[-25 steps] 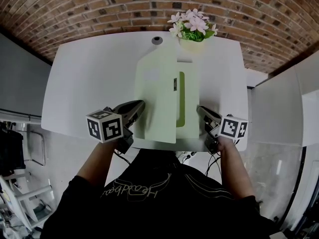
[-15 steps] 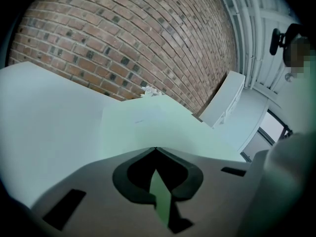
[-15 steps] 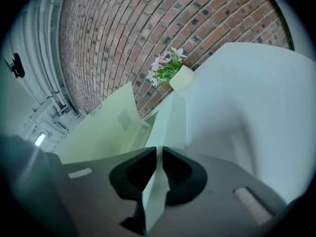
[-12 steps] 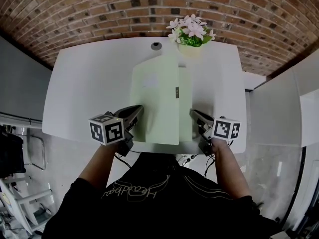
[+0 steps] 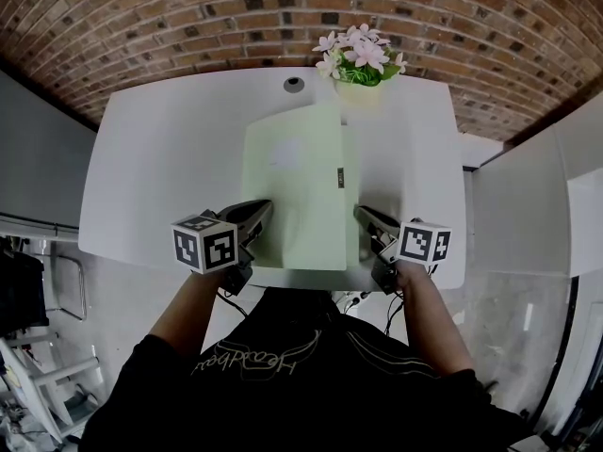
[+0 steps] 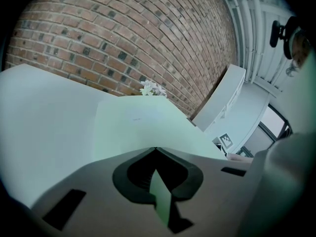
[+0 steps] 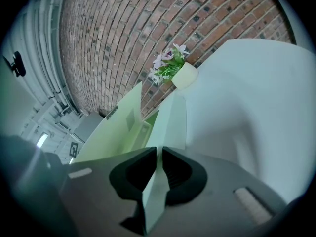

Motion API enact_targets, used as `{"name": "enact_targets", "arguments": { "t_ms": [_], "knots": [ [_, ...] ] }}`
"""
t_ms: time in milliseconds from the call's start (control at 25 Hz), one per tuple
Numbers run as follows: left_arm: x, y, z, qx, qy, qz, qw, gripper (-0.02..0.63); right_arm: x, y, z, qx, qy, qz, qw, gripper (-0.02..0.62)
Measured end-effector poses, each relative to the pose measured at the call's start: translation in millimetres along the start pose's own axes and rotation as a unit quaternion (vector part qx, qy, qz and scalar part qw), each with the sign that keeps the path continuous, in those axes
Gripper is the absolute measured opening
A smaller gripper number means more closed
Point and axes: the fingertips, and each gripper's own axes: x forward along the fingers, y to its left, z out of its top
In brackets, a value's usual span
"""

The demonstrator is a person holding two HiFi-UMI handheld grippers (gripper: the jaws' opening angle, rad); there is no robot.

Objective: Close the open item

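Black shirt [image 5: 283, 375] with seemingly scripted lettering; black-and-white marker cubes [image 5: 203, 243].

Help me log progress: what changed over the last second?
The folder closed further: its left cover swung right, hiding the inner strip. The right gripper moved left with its flap. The left gripper barely shifted; both stay clamped. The flower pot is unmoved.
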Motion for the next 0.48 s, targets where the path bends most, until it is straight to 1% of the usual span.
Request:
{"name": "enact_targets", "arguments": {
  "t_ms": [480],
  "knots": [
    [14.2,8.0,-2.9,0.0,0.028,0.007,0.9996,0.002,-0.7,0.4,-0.6,0.008,-0.002,0.011,1.0,0.033]
  ]
}}
